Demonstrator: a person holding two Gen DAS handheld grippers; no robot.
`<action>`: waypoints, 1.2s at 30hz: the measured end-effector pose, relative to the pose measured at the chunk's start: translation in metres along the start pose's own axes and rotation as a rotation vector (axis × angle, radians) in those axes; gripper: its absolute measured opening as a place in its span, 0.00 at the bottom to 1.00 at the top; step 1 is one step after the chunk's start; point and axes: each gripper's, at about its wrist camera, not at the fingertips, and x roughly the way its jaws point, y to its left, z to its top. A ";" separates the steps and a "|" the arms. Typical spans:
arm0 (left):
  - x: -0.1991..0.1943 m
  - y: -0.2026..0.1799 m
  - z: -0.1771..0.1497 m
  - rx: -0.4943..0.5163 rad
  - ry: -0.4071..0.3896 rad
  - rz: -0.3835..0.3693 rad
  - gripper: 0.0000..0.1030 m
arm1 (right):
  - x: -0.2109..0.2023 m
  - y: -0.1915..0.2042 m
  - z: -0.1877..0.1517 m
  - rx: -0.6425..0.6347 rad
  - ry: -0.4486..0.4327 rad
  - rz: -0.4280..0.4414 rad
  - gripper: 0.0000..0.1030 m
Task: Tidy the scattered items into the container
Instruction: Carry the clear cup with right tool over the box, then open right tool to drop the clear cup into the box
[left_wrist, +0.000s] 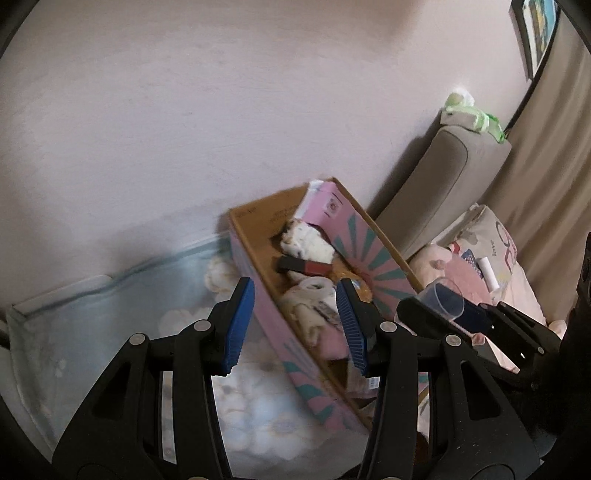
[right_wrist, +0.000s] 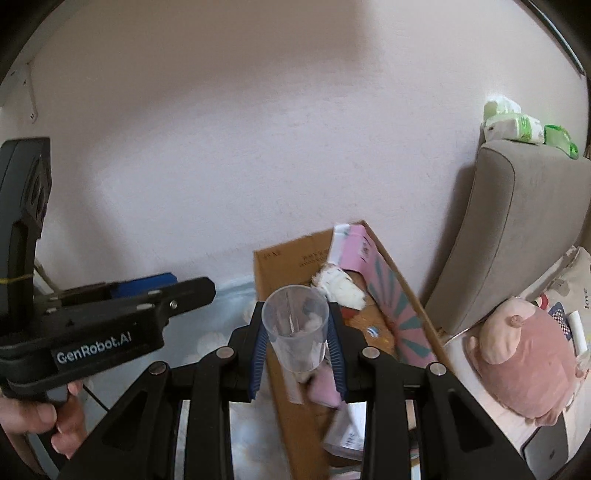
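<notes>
Box (left_wrist: 373, 251): pink and teal cardboard carton, top open, lying on a floral sheet (left_wrist: 258, 417) against the wall; brown inner walls visible.
Box contents: pale crumpled cloth (left_wrist: 306, 247), a dark bar with a red end (left_wrist: 304, 266) across the middle, a pink carton (left_wrist: 325, 203) upright at the far end, further soft items near the front that are too blurred to name.
Cup (right_wrist: 297, 328): clear plastic, mouth towards the camera, slightly tilted, held above the near part of the box; in the left view it shows at the right, beside the box's right wall (left_wrist: 445, 301).
Right gripper (right_wrist: 297, 343): blue pads pressed on both sides of the cup, gripping it.
Left gripper (left_wrist: 297, 325): fingers wide apart, nothing between them; poised over the box's left wall, one finger (left_wrist: 238, 325) outside over the sheet, the other over the interior. In the right view its body appears at the left, held by a hand (right_wrist: 44, 417).
Surroundings: grey cushion (right_wrist: 517, 236) upright against the wall right of the box, green-and-white packs (right_wrist: 517, 127) on top of it; pink plush (right_wrist: 528, 362) lying to the right, apart from the box.
</notes>
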 end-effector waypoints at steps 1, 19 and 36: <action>0.004 -0.004 0.000 -0.005 0.007 0.002 0.42 | 0.000 -0.007 -0.001 -0.009 0.020 0.009 0.27; 0.070 -0.050 -0.015 -0.102 0.083 0.056 0.42 | 0.024 -0.078 -0.026 -0.111 0.217 0.113 0.27; 0.053 -0.033 -0.013 -0.177 0.084 0.145 1.00 | 0.039 -0.064 -0.038 -0.220 0.350 0.146 0.66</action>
